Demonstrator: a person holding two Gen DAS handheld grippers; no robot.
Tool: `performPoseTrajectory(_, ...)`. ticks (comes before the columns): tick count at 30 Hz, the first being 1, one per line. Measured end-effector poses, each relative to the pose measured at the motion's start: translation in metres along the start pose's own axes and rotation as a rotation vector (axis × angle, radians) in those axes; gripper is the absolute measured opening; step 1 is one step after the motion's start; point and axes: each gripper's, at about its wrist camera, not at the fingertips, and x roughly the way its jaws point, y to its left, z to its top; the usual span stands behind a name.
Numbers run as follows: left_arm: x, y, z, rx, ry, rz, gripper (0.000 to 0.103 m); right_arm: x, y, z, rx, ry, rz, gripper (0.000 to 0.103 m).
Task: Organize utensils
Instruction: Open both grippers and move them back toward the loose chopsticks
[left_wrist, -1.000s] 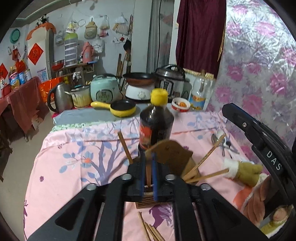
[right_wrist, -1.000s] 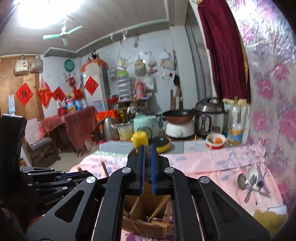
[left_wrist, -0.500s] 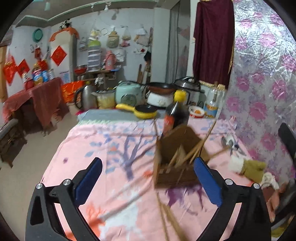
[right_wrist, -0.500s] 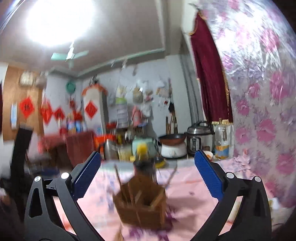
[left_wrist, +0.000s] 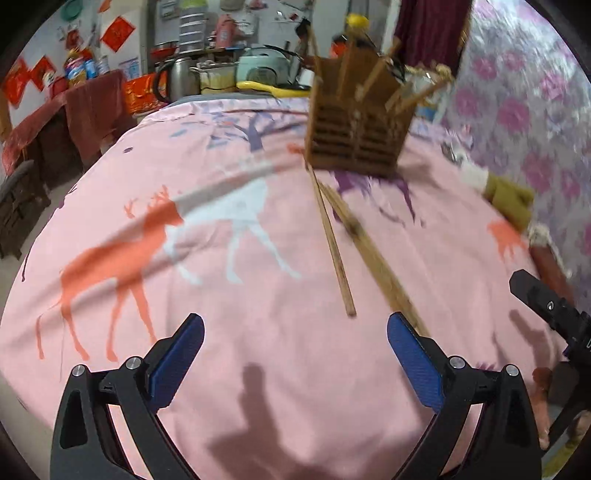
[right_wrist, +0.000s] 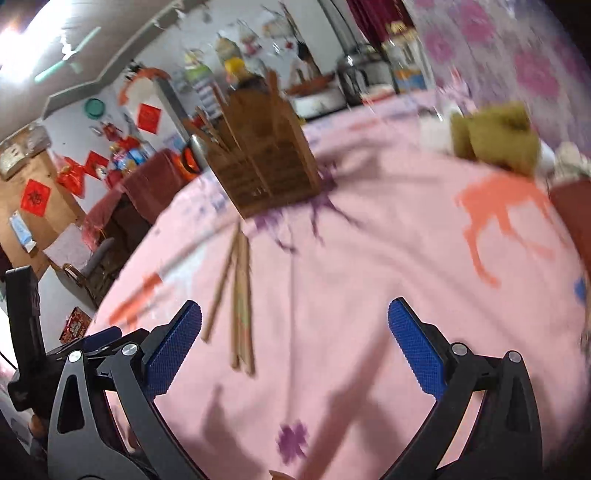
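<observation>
A brown wooden utensil holder (left_wrist: 356, 122) stands on the pink tablecloth (left_wrist: 221, 295) with several chopsticks standing in it; it also shows in the right wrist view (right_wrist: 264, 162). Several loose wooden chopsticks (left_wrist: 336, 251) lie on the cloth in front of it, also seen in the right wrist view (right_wrist: 238, 291). My left gripper (left_wrist: 295, 354) is open and empty, low over the cloth, short of the chopsticks. My right gripper (right_wrist: 293, 347) is open and empty, just right of the loose chopsticks. The views are blurred.
A dark sauce bottle with a yellow cap (left_wrist: 356, 26) stands behind the holder. An olive plush toy (left_wrist: 508, 195) lies at the right edge, with spoons (left_wrist: 452, 153) beyond it. Kettle, cookers and a yellow pan (left_wrist: 269, 88) crowd the far end.
Both grippers went from shut to open and pulled back and down from the holder. They now hang low over the cloth near the loose chopsticks.
</observation>
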Motion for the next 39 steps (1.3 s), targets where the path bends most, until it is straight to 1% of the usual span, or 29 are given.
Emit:
performPoseTrajectory(3, 0.013, -0.011, -0.006, 0.061, 0.025, 0.03, 0.097, 0.008, 0.0, -0.009, -0.047, 0.0, -0.053, 0.097)
performPoseTrajectory(6, 0.026, -0.019, -0.007, 0.086, 0.058, 0.004, 0.097, 0.015, -0.004, -0.011, -0.038, 0.028, -0.051, 0.097)
performPoseTrajectory(8, 0.032, -0.024, -0.009, 0.104, 0.072, -0.034, 0.097, 0.018, -0.012, -0.011, -0.009, 0.045, -0.054, 0.097)
performPoseTrajectory(11, 0.037, -0.036, -0.017, 0.155, 0.082, -0.088, 0.097, 0.022, -0.028, -0.011, 0.083, 0.054, -0.054, 0.097)
performPoseTrajectory(13, 0.039, -0.047, -0.021, 0.202, 0.086, -0.105, 0.097, 0.022, -0.036, -0.011, 0.143, 0.048, -0.038, 0.097)
performPoseTrajectory(15, 0.044, -0.057, -0.022, 0.251, 0.096, -0.112, 0.098, 0.022, -0.038, -0.011, 0.149, 0.04, -0.032, 0.097)
performPoseTrajectory(16, 0.048, -0.06, -0.02, 0.271, 0.094, -0.096, 0.098, 0.022, -0.036, -0.011, 0.144, 0.04, -0.033, 0.097)
performPoseTrajectory(19, 0.056, -0.056, -0.01, 0.305, 0.056, 0.025, 0.098, 0.022, -0.034, -0.011, 0.131, 0.036, -0.03, 0.097)
performPoseTrajectory(20, 0.061, -0.043, 0.0, 0.261, 0.063, 0.056, 0.098, 0.022, -0.033, -0.011, 0.127, 0.038, -0.029, 0.097)
performPoseTrajectory(21, 0.063, -0.029, 0.009, 0.198, 0.086, 0.045, 0.098, 0.022, -0.032, -0.011, 0.12, 0.038, -0.026, 0.097)
performPoseTrajectory(22, 0.064, -0.02, 0.013, 0.157, 0.097, 0.03, 0.097, 0.022, -0.03, -0.011, 0.11, 0.037, -0.026, 0.097)
performPoseTrajectory(23, 0.063, -0.006, 0.018, 0.104, 0.1, 0.01, 0.097, 0.021, -0.026, -0.011, 0.082, 0.037, -0.031, 0.097)
performPoseTrajectory(24, 0.06, 0.004, 0.019, 0.078, 0.091, 0.008, 0.097, 0.021, -0.023, -0.011, 0.062, 0.038, -0.033, 0.097)
performPoseTrajectory(27, 0.056, 0.018, 0.016, 0.049, 0.076, 0.004, 0.097, 0.021, -0.003, -0.013, -0.062, 0.046, -0.043, 0.097)
performPoseTrajectory(29, 0.062, 0.021, 0.01, 0.023, 0.1, -0.002, 0.097, 0.02, 0.009, -0.015, -0.134, 0.051, -0.042, 0.097)
performPoseTrajectory(33, 0.06, 0.013, 0.004, 0.065, 0.082, 0.015, 0.098, 0.024, 0.026, -0.02, -0.255, 0.076, -0.074, 0.097)
performPoseTrajectory(37, 0.063, 0.013, 0.002, 0.076, 0.096, 0.034, 0.098, 0.028, 0.039, -0.028, -0.348, 0.082, -0.117, 0.096)
performPoseTrajectory(39, 0.062, 0.013, 0.001, 0.076, 0.094, 0.032, 0.098, 0.027, 0.048, -0.032, -0.406, 0.072, -0.125, 0.091)
